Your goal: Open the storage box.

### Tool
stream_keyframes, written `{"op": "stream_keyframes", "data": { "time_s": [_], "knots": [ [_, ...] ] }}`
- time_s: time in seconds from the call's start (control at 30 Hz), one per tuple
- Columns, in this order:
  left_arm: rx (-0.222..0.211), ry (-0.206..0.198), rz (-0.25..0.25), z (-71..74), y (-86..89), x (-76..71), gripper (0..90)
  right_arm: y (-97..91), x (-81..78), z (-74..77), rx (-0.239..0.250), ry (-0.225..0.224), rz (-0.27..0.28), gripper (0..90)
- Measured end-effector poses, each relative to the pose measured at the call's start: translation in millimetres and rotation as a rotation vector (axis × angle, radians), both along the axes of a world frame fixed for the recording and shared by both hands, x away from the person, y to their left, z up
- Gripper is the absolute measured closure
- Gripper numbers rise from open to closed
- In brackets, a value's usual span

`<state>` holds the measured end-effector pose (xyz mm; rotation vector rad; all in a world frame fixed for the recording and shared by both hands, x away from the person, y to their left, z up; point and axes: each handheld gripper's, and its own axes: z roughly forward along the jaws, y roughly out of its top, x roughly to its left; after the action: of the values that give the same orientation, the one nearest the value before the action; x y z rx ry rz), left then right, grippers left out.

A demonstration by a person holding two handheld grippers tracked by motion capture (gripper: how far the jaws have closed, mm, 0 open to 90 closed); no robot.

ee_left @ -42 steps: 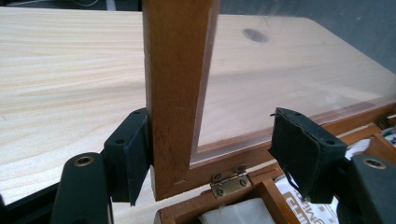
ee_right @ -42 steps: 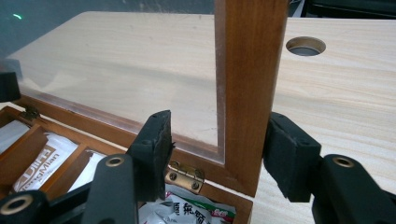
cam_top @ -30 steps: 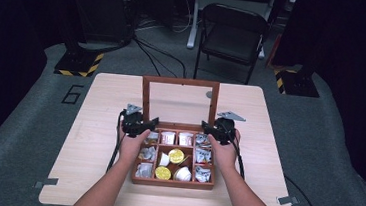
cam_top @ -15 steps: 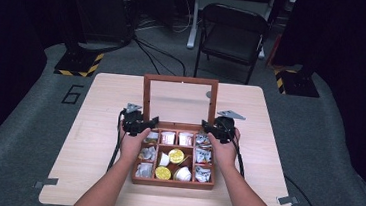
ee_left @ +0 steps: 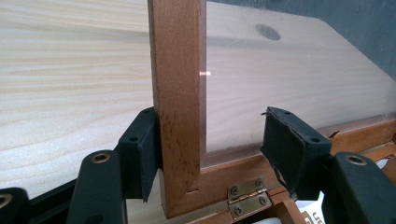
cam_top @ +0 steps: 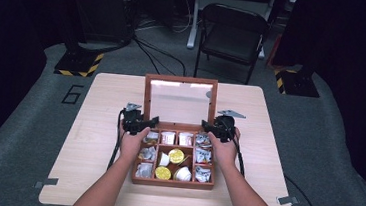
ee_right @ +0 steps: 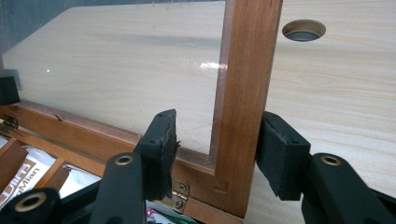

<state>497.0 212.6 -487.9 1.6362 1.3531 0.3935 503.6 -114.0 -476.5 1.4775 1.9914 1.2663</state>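
lid (cam_top: 179, 101) of the wooden box (cam_top: 172, 182) stands upright mid-table (cam_top: 89, 175). my left gripper (ee_left: 212, 140) just narrowed, one pad touching the frame post; right gripper (ee_right: 217, 149) straddles its post, not clamped. next: i pinch both, swing lid down.

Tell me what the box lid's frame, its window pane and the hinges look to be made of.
Lid frame: apparently solid wood, reddish-brown stain, satin finish; grain and a corner joint show. Window pane: clear glass or acrylic, which one can't be told; the table is visible through it, with faint smears and a glint. Hinge: brass-coloured metal, shiny, with small screws.
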Motion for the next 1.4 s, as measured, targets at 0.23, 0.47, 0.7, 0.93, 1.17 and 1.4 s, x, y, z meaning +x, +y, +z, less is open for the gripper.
{"op": "stream_keyframes", "data": {
  "time_s": [0.23, 0.47, 0.7, 0.93, 1.17, 1.4],
  "knots": [
    [-0.017, 0.013, -0.010, -2.3, 2.2, 2.4, 38.7, -0.7, 1.9, -1.1, 0.009, 0.018, -0.004, 49.4],
    [-0.038, 0.038, -0.013, -4.6, 4.1, 6.1, 38.5, -2.3, 5.7, -2.8, 0.020, 0.041, -0.003, 49.0],
    [-0.063, 0.061, -0.011, -7.6, 5.5, 9.3, 38.0, -3.5, 9.4, -4.4, 0.036, 0.077, -0.002, 48.3],
    [-0.077, 0.098, -0.009, -8.2, 6.0, 12.3, 37.4, -3.8, 11.5, -6.1, 0.048, 0.101, -0.012, 47.7],
    [-0.079, 0.120, -0.008, -7.9, 6.0, 14.5, 36.9, -3.8, 13.2, -6.1, 0.047, 0.117, -0.018, 47.5],
    [-0.086, 0.128, -0.004, -8.3, 5.9, 15.6, 36.6, -4.2, 13.8, -6.5, 0.047, 0.123, -0.019, 47.2]
  ]
}}
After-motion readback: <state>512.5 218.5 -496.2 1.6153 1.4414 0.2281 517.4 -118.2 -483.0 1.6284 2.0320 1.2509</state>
